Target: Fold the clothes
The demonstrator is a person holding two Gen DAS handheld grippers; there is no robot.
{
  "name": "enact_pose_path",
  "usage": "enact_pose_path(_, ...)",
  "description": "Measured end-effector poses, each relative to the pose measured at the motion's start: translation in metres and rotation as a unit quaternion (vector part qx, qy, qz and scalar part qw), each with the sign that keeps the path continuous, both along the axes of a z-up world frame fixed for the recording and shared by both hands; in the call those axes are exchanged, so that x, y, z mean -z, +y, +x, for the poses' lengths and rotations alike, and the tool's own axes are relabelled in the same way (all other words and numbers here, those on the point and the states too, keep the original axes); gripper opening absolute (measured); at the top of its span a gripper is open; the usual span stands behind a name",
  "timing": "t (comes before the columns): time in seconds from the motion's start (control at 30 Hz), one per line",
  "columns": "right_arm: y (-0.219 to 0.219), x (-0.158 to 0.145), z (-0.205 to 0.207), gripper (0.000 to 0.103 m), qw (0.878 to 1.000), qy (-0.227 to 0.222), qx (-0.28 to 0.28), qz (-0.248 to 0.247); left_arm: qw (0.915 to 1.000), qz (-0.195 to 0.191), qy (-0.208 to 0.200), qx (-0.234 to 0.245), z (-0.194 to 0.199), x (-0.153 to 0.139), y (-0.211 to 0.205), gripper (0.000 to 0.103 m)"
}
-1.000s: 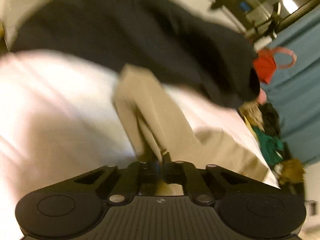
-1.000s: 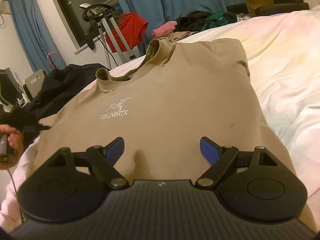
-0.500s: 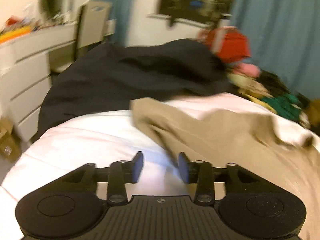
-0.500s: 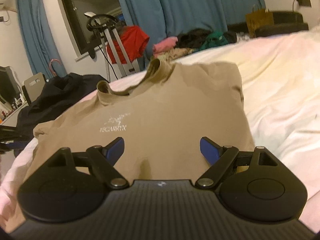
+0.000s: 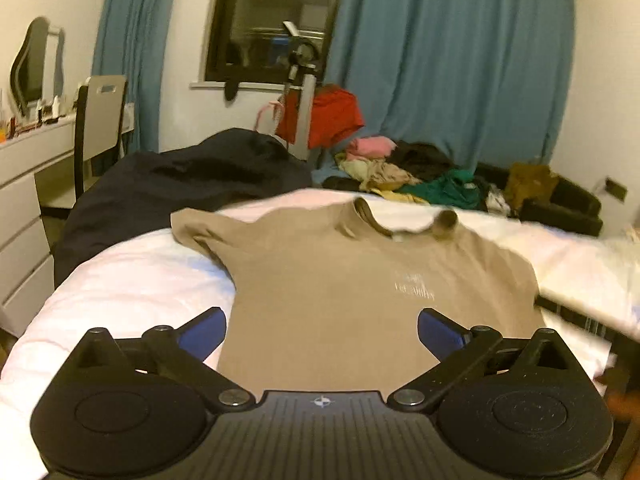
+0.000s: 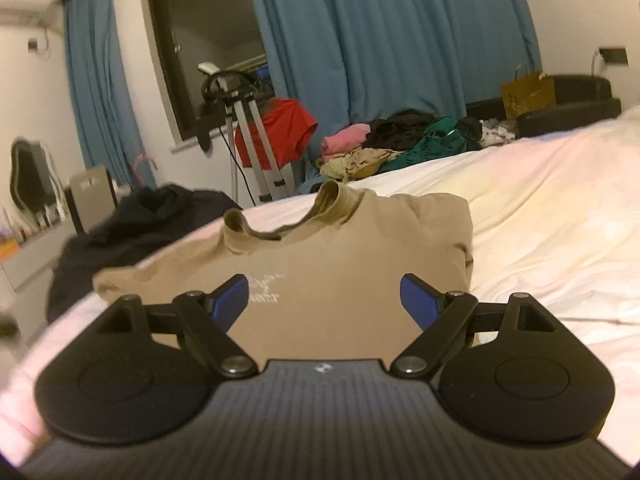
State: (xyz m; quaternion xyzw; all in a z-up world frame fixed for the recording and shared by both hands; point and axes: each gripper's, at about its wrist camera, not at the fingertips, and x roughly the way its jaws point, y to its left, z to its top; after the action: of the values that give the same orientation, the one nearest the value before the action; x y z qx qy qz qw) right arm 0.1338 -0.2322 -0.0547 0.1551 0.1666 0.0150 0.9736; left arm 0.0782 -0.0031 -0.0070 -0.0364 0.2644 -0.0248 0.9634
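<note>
A tan t-shirt (image 5: 340, 288) with a small white chest logo lies front up on the white bed (image 5: 120, 280), collar toward the window. Its left sleeve (image 5: 192, 222) lies spread out flat; its right side is folded under along a straight edge (image 6: 466, 236). My left gripper (image 5: 322, 332) is open and empty, above the shirt's lower hem. My right gripper (image 6: 324, 300) is open and empty, above the shirt's lower part (image 6: 340, 264).
A dark garment (image 5: 180, 184) is heaped at the bed's far left corner. A pile of mixed clothes (image 5: 404, 176) lies beyond the bed by blue curtains (image 5: 448, 60). A tripod with a red cloth (image 6: 276, 132), white drawers (image 5: 20, 224) and a chair (image 5: 100, 120) stand left.
My left gripper let go of the tan sleeve, opened wide and swung back to face the shirt from its hem. My right gripper drew back a little, still open.
</note>
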Motion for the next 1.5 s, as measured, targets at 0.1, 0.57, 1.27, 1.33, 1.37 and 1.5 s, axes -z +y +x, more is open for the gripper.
enact_pose_path(0.1, -0.02, -0.007, -0.006, 0.084, 0.999, -0.005, 0.006, 0.047, 0.9999, 0.008, 0.003, 0.008, -0.013, 0.005, -0.005, 0.103)
enact_pose_path(0.57, -0.143, 0.042, 0.107, 0.086, 0.987, 0.054, 0.076, 0.13, 0.9998, -0.007, 0.013, 0.01, -0.001, 0.022, -0.001, 0.103)
enact_pose_path(1.27, 0.068, 0.063, 0.163, 0.016, 0.957, 0.02, -0.178, -0.226, 0.9998, 0.001, 0.01, 0.018, 0.04, 0.05, -0.017, 0.102)
enact_pose_path(1.33, 0.065, 0.057, 0.162, 0.027, 0.962, 0.025, -0.183, -0.202, 0.9999, -0.004, 0.007, 0.014, 0.037, 0.048, -0.014, 0.103)
enact_pose_path(1.37, 0.058, 0.051, 0.159, 0.046, 0.966, 0.017, -0.188, -0.178, 0.9999, -0.008, 0.004, 0.013, 0.036, 0.046, -0.012, 0.103)
enact_pose_path(1.5, 0.01, 0.025, 0.142, 0.09, 0.984, -0.039, -0.168, -0.049, 0.9997, -0.019, -0.005, 0.012, 0.03, 0.041, -0.007, 0.103)
